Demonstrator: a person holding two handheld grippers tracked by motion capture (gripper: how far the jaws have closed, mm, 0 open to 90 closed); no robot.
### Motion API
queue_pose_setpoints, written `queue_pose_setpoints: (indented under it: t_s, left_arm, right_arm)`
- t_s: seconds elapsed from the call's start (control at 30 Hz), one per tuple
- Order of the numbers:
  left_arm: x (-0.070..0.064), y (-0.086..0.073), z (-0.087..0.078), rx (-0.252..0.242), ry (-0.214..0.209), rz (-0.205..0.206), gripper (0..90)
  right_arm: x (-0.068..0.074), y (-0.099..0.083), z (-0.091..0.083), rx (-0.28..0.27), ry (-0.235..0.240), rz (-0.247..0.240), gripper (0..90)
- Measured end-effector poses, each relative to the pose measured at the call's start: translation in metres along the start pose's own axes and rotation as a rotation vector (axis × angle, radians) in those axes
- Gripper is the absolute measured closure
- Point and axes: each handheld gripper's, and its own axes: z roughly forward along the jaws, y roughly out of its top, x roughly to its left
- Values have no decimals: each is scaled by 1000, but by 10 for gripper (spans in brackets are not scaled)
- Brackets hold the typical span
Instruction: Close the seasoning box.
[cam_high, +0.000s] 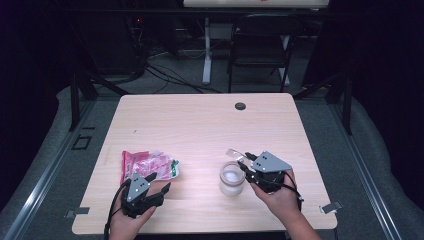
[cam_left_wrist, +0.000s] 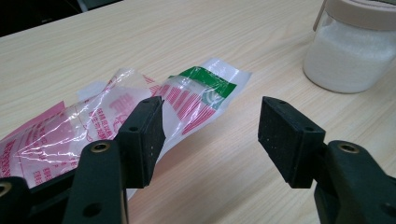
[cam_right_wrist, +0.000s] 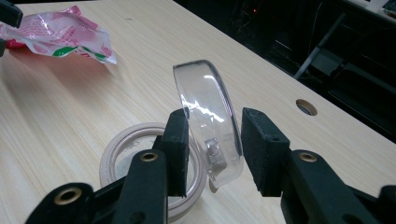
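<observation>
A crumpled clear plastic bag (cam_high: 150, 165) with red print and a green band lies on the wooden table (cam_high: 200, 125) at the front left. My left gripper (cam_high: 160, 182) stands open just in front of it; in the left gripper view the bag (cam_left_wrist: 116, 116) lies beside the left jaw and bare table shows between the jaws of the gripper (cam_left_wrist: 210, 135). A glass jar (cam_high: 232, 179) of white grains stands front right. My right gripper (cam_right_wrist: 212, 149) is shut on its clear lid (cam_right_wrist: 205, 112), tipped up on edge above the jar's open rim (cam_right_wrist: 126, 144).
A round cable hole (cam_high: 240, 106) sits near the table's far edge. A black folding chair (cam_high: 260, 45) and cables stand on the floor beyond the table. The jar (cam_left_wrist: 348, 51) rises at the far right of the left gripper view.
</observation>
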Motion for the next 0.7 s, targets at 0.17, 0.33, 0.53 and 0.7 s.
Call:
queue_pose_setpoints:
  t_s: [0.17,0.33,0.53,0.7]
  left_arm:
    - [0,0,0,-1,0,-1,403]
    - [-1,0,-1,0,1,1,401]
    - [-1,0,0,4,7,-1,398]
    - [-1,0,0,7,11,4,392]
  right_arm:
    - [5,-1,-1,8,-1,-26,607]
    - [10,-3,-1,8,19,-39,574]
    - [13,-9,2,11,47,-45,512]
    - [16,-13,3,13,46,-48,485]
